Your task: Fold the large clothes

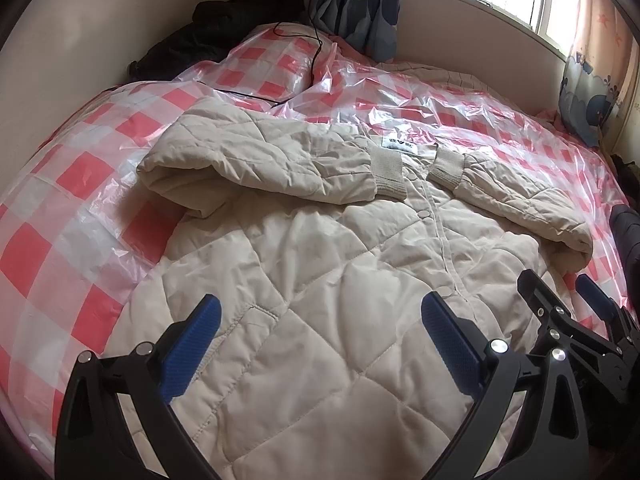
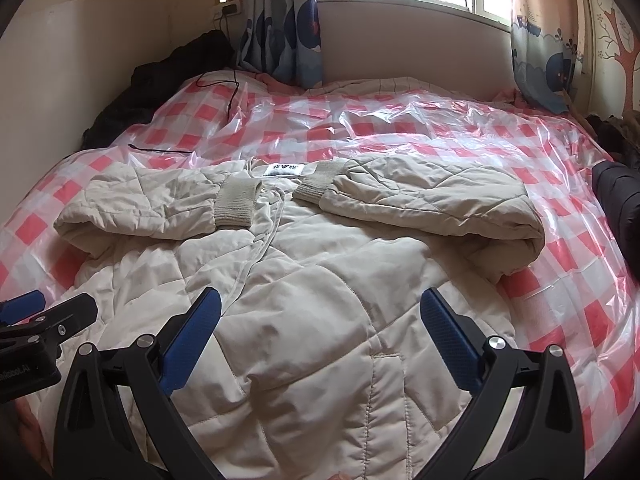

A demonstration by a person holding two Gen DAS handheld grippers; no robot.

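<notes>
A beige quilted jacket [image 1: 320, 264] lies front up on the bed, with both sleeves folded in across the chest so the ribbed cuffs [image 1: 390, 174] nearly meet below the neck label [image 1: 400, 146]. My left gripper [image 1: 320, 328] hovers open over the jacket's lower left half, nothing between its blue pads. In the right wrist view the same jacket [image 2: 320, 300] fills the near bed, and my right gripper [image 2: 320, 324] hangs open above its lower right half. The right gripper [image 1: 560, 292] also shows at the left view's right edge, and the left gripper [image 2: 40, 312] at the right view's left edge.
A pink and white checked plastic sheet [image 1: 80, 184] covers the bed. Dark clothing [image 1: 224, 24] is heaped in the far left corner, with a black cable [image 1: 316, 48] trailing over the sheet. Another dark garment [image 2: 616, 200] lies at the bed's right edge. Curtains [image 2: 288, 20] and a window stand behind.
</notes>
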